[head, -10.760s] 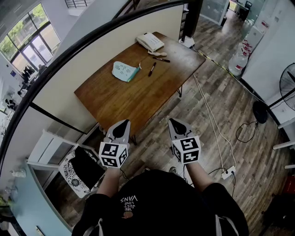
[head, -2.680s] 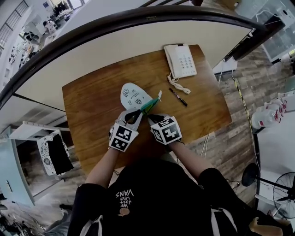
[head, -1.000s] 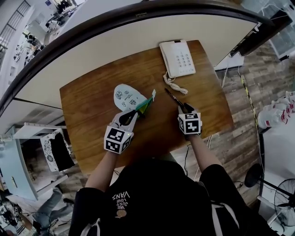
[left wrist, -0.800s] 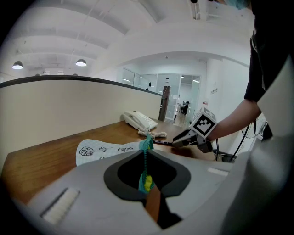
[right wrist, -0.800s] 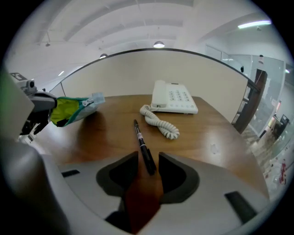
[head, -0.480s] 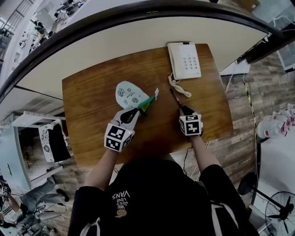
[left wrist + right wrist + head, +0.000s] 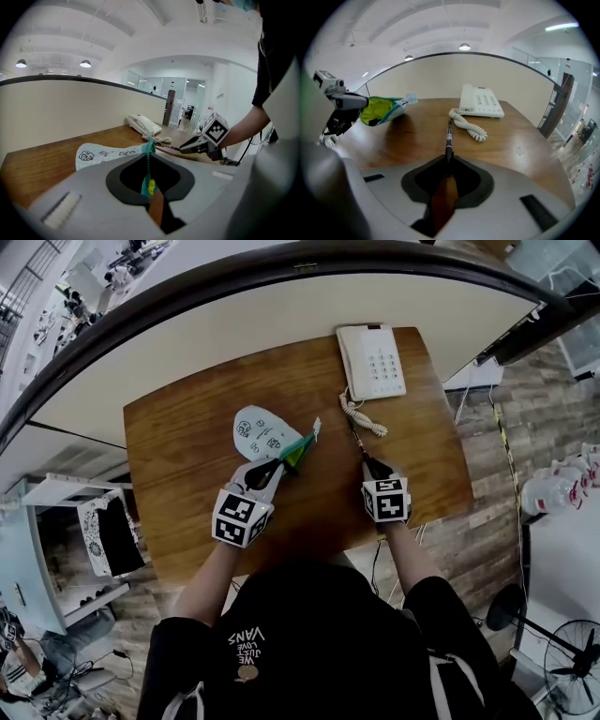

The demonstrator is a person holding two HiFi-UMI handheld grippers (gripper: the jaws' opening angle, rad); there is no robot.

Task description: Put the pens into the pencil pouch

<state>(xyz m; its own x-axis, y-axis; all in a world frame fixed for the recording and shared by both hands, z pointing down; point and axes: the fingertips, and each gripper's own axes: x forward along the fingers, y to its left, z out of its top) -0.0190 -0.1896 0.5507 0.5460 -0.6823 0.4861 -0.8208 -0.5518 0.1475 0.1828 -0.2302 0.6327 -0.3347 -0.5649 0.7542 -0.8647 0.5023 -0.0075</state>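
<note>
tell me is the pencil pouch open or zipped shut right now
Open: in the right gripper view the pencil pouch gapes, showing its yellow-green lining, while the left claw pinches its teal zipper edge.

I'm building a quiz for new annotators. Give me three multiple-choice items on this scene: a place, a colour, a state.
1. The pen is: A in the pouch; B between the right gripper's jaws; C on the floor.
2. The pouch's zip edge is: A red; B black; C teal.
3. The left gripper is: A open; B shut on the pouch; C shut on the pen.
Answers: B, the right gripper's jaws have just been closing and pinch the pen's end; C, teal shows along it; B, its jaws clamp that edge.
</note>
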